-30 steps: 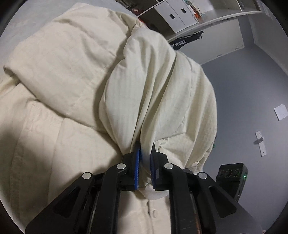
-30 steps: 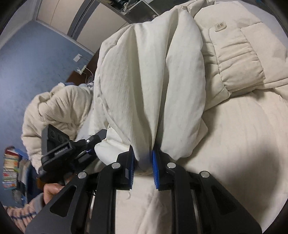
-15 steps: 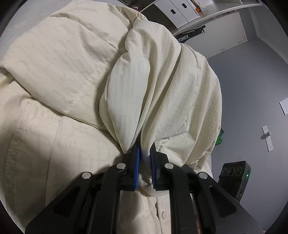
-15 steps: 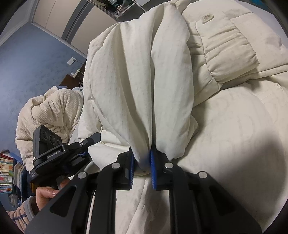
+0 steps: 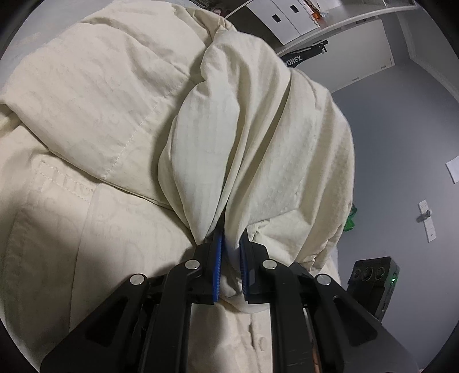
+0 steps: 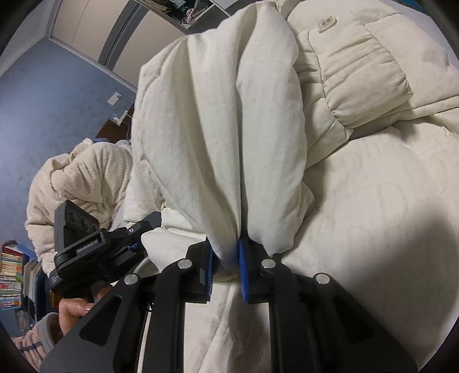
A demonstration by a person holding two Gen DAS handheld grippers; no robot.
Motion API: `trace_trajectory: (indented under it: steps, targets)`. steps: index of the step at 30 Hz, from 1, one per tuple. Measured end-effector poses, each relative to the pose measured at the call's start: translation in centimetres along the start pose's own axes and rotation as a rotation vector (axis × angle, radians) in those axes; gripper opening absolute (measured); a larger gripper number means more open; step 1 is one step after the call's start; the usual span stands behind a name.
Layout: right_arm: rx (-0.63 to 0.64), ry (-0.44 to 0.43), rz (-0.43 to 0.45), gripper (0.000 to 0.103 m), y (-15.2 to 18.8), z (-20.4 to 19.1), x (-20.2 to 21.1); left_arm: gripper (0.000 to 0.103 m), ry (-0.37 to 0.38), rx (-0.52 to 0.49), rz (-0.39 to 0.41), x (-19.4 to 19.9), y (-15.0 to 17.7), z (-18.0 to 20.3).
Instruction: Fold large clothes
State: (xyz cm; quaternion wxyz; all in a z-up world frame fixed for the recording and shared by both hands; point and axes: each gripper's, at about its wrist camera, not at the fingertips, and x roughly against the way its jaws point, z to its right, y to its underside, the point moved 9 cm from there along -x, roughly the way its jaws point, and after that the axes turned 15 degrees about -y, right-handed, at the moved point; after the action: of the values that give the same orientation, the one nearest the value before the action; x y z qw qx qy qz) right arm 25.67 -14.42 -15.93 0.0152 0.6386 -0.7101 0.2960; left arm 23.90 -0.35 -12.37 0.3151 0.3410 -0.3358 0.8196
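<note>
A large cream padded jacket (image 5: pixel 100 86) lies spread under both grippers. In the left wrist view my left gripper (image 5: pixel 229 241) pinches a gathered fold of the jacket, which bulges up from between the blue pads (image 5: pixel 217 258). Its jaws are opening slightly with the cloth still between them. The right wrist view shows my right gripper (image 6: pixel 225 246) clamped on another bunched fold of the jacket (image 6: pixel 215 129). Its jaws are also easing open around the cloth. A sleeve cuff (image 6: pixel 364 86) with a small label lies at the upper right. The left gripper (image 6: pixel 86 249) shows at the left there.
A person's hand (image 6: pixel 74 310) holds the left gripper's handle. A pile of cream fleece (image 6: pixel 77 183) sits at the left, with stacked books (image 6: pixel 11 278) below it. White cabinets (image 5: pixel 287 17) and a grey wall with a switch (image 5: pixel 427 218) stand beyond the jacket.
The left gripper has shifted a little with its fold, so the jacket fills more of its view. Both folds stay pinched between the pads. The right gripper has hardly moved.
</note>
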Motion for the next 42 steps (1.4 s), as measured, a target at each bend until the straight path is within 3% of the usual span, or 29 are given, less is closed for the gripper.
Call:
trace_trajectory:
  steps: [2, 4, 5, 7, 11, 14, 16, 19, 20, 21, 22, 23, 24, 25, 29, 33, 38, 42]
  targets:
    - [0.004, -0.013, -0.003, 0.021, -0.2, -0.5, 0.5, 0.019, 0.007, -0.010, 0.003, 0.8, -0.2, 0.3]
    - [0.016, -0.019, -0.005, 0.028, -0.6, -1.4, 1.3, 0.033, 0.009, -0.041, 0.015, 2.2, -0.7, 1.0]
    - [0.025, -0.023, -0.005, 0.036, -0.9, -1.8, 1.7, 0.047, 0.015, -0.055, 0.030, 3.1, -1.1, 1.4]
    - [0.049, -0.041, 0.015, 0.049, -1.9, -3.0, 3.1, 0.059, 0.016, -0.075, 0.077, 5.0, -2.2, 1.8]
    - [0.065, -0.030, 0.123, 0.064, -5.6, -3.6, 6.4, 0.076, 0.003, -0.055, 0.135, 7.4, -5.4, 1.8]
    - [-0.002, 0.030, 0.166, 0.066, -9.0, -1.8, 7.4, 0.080, -0.050, -0.005, 0.130, 6.8, -7.8, 0.8]
    - [-0.057, 0.071, 0.155, 0.066, -10.6, -0.1, 7.0, 0.080, -0.113, 0.047, 0.087, 5.0, -8.8, -0.4]
    - [-0.136, 0.041, 0.133, 0.066, -11.7, 1.5, 5.5, 0.078, -0.110, 0.111, 0.025, 2.7, -8.9, -1.3]
    - [-0.159, 0.016, 0.113, 0.065, -11.7, 1.8, 4.8, 0.071, -0.089, 0.120, 0.004, 2.2, -8.9, -1.0]
    - [-0.175, -0.020, 0.078, 0.061, -11.7, 1.9, 3.7, 0.054, -0.064, 0.116, -0.015, 1.7, -8.6, -0.8]
    - [-0.172, -0.031, 0.060, 0.031, -11.6, 1.7, 2.9, 0.050, -0.056, 0.099, -0.037, 1.2, -8.6, -0.2]
    - [-0.161, -0.026, 0.036, 0.018, -11.7, 1.5, 2.2, 0.043, -0.072, 0.076, -0.030, 1.0, -8.8, 0.4]
    - [-0.160, -0.034, 0.037, 0.016, -12.0, 1.4, 2.1, 0.030, -0.058, 0.052, -0.014, 1.1, -9.4, 1.2]
    - [-0.168, -0.090, 0.063, 0.013, -12.9, 0.6, 2.1, 0.025, -0.041, 0.042, -0.008, 1.4, -9.8, 1.8]
    - [-0.170, -0.182, 0.141, 0.012, -16.6, -1.9, 2.8, 0.023, -0.019, 0.003, 0.050, 2.8, -12.9, 4.2]
    - [-0.139, -0.105, 0.149, 0.012, -19.1, -1.3, 2.1, 0.023, -0.103, -0.040, 0.059, 2.2, -15.2, 4.6]
    - [-0.122, -0.001, 0.121, 0.012, -17.8, 1.3, 0.2, 0.023, -0.251, -0.097, 0.011, -1.3, -14.2, 2.7]
    - [-0.141, -0.025, 0.135, 0.013, -16.6, 2.7, 0.4, 0.024, -0.212, -0.063, 0.022, -0.7, -13.2, 1.5]
